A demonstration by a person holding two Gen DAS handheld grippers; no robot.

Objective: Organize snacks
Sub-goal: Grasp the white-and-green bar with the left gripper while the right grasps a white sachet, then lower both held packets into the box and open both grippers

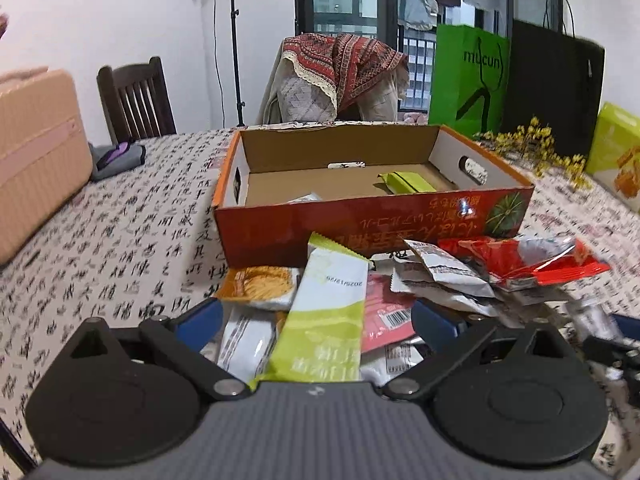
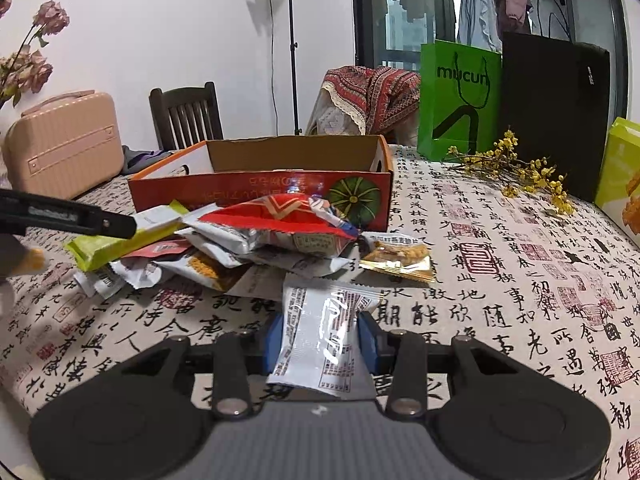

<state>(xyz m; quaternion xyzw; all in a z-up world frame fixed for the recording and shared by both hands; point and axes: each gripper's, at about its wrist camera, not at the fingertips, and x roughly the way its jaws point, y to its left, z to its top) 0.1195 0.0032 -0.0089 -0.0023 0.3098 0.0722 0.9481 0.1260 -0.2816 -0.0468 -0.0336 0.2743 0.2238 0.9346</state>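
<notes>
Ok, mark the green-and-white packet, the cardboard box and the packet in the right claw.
Green-and-white packet [image 1: 320,320]: left wrist view, mid-body.
Cardboard box [image 1: 360,228]: left wrist view, red front wall.
White printed packet [image 2: 324,332]: right wrist view, centre, between the fingers.

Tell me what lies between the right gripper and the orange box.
In the right wrist view, the right gripper grips a white packet. Between it and the orange box lie bare tablecloth, then the snack pile.
</notes>
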